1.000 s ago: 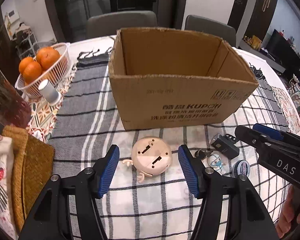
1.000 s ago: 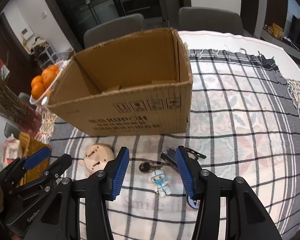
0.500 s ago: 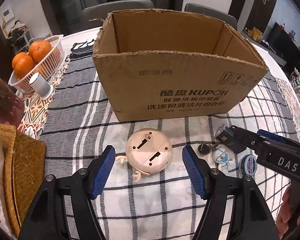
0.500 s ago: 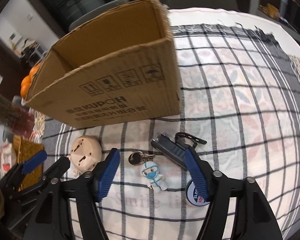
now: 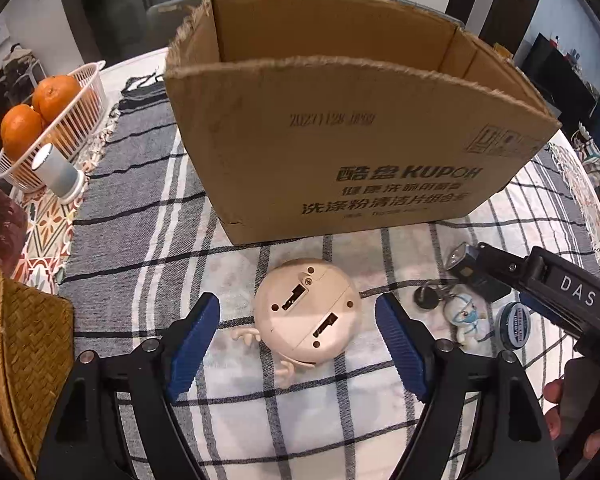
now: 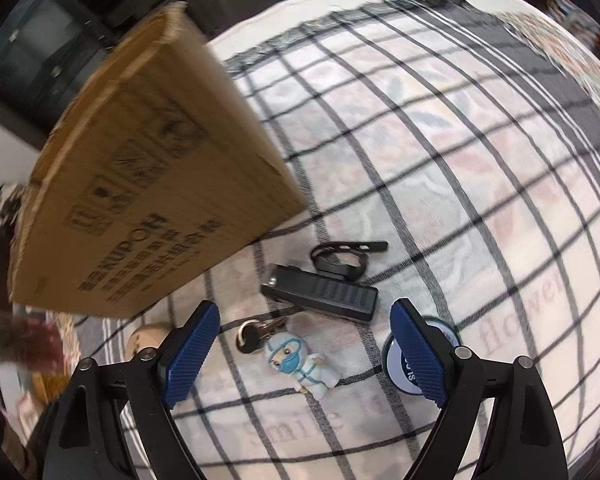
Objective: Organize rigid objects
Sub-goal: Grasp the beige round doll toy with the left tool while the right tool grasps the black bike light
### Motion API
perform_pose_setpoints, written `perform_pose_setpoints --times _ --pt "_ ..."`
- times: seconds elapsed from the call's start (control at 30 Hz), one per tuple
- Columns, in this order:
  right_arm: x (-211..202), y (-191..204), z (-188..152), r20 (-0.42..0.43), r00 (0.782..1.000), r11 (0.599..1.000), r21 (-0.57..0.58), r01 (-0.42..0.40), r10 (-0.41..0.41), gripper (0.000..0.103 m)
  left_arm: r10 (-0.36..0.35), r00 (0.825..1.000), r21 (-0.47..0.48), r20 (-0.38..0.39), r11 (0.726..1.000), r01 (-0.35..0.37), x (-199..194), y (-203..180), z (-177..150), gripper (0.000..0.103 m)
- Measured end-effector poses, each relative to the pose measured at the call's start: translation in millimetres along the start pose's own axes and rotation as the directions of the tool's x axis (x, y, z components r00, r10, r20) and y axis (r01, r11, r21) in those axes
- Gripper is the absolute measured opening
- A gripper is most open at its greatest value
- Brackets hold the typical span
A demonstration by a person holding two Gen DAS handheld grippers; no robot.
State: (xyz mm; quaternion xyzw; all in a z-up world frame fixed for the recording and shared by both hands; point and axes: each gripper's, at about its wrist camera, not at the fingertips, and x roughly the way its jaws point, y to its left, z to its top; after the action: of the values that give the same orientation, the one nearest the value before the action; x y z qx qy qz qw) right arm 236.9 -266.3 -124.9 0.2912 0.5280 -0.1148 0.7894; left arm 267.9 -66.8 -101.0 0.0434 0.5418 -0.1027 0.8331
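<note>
Checked tablecloth [image 5: 112,280] carries one open cardboard box [image 5: 340,148]; before it lie one round beige toy [image 5: 306,312], one keyring figurine [image 6: 300,362], one black flashlight [image 6: 320,290] and one round tin [image 5: 514,325]. Two oranges [image 5: 38,108] sit in one white basket [image 5: 82,114]. Left gripper [image 5: 298,344] gapes wide around the toy, untouched. Right gripper [image 6: 304,350] spreads equally wide, empty, straddling the figurine

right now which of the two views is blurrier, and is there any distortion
Right wrist view: motion blur smears the cardboard box and its print, though the figurine keychain near the gripper stays fairly sharp. Left wrist view: crisp, box lettering readable. Both views: strong fisheye bending of the checked tablecloth lines, dark corners.
</note>
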Motion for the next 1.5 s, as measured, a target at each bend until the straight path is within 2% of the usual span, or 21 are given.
perform_pose_setpoints --times 0.27,0.47,0.67,0.83,1.1,1.27,1.33,1.5 --pt "17 -3 -1 -0.003 1.0 0.996 0.089 0.002 -0.002 0.09 -0.026 0.999 -0.041 -0.028 0.999 0.025 16 8 3 0.08" --pt "22 2 1 -0.012 1.0 0.998 0.062 0.01 -0.009 0.09 -0.016 0.999 -0.051 -0.043 0.999 0.014 24 9 1 0.08" --pt "32 5 0 -0.016 1.0 0.997 0.081 0.012 -0.011 0.09 -0.023 0.997 -0.083 -0.069 0.996 0.017 35 11 1 0.08" --pt "45 5 9 -0.023 0.999 0.997 0.07 0.028 -0.026 0.09 -0.055 0.994 -0.126 -0.09 0.991 0.043 45 14 1 0.08" --pt "53 9 13 0.0 0.999 0.999 0.038 0.037 -0.037 0.09 -0.059 0.989 -0.162 -0.132 0.986 0.037 61 18 -2 0.084" --pt "53 11 10 0.013 0.999 0.999 0.032 0.033 -0.033 0.086 -0.037 0.992 -0.133 -0.121 0.991 0.021 66 11 -7 0.083" --pt "51 12 4 0.025 0.999 0.999 0.02 0.042 -0.042 0.077 -0.033 0.994 -0.127 -0.105 0.992 0.019 66 11 -8 0.083" --pt "45 5 2 0.037 0.999 0.999 0.006 0.033 -0.033 0.076 -0.026 0.996 -0.123 -0.09 0.992 0.014 60 6 -9 0.083"
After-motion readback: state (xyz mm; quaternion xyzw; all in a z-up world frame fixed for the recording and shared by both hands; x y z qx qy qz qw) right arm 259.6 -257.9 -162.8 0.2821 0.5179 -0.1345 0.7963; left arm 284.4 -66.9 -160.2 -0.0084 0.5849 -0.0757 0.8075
